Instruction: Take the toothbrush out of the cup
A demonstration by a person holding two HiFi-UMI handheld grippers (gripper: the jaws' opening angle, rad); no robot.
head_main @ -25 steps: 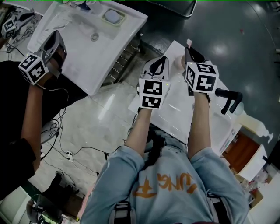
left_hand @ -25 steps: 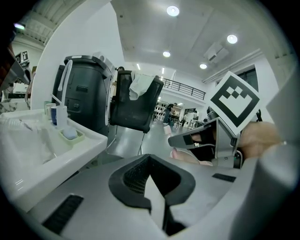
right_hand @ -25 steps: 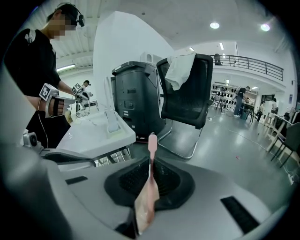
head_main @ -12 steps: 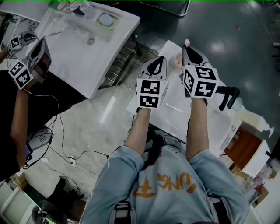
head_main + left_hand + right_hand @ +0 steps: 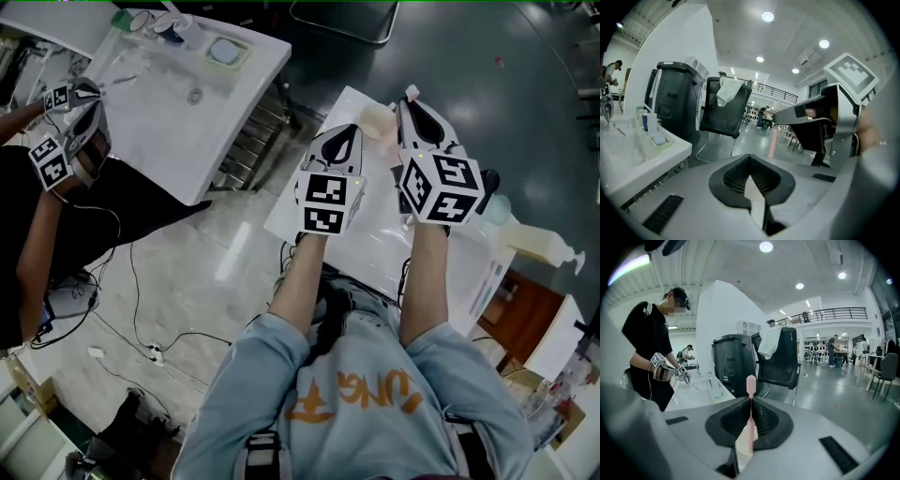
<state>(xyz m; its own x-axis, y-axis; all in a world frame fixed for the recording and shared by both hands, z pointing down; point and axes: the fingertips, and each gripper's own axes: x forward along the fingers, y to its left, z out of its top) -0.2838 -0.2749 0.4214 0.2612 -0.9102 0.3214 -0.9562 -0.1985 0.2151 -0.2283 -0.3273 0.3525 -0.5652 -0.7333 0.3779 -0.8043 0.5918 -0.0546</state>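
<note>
Where the head view looks down, the cup [image 5: 378, 119] stands on the white table [image 5: 375, 239], with the left gripper [image 5: 342, 133] just left of it and the right gripper [image 5: 410, 103] just right. In the left gripper view the jaws meet on nothing. In the right gripper view the jaws clamp the pink toothbrush [image 5: 751, 383], whose end pokes past them.

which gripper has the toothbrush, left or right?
The right gripper: its shut jaws clamp a pink toothbrush, head poking past the tips. The left gripper is shut on nothing.
</note>
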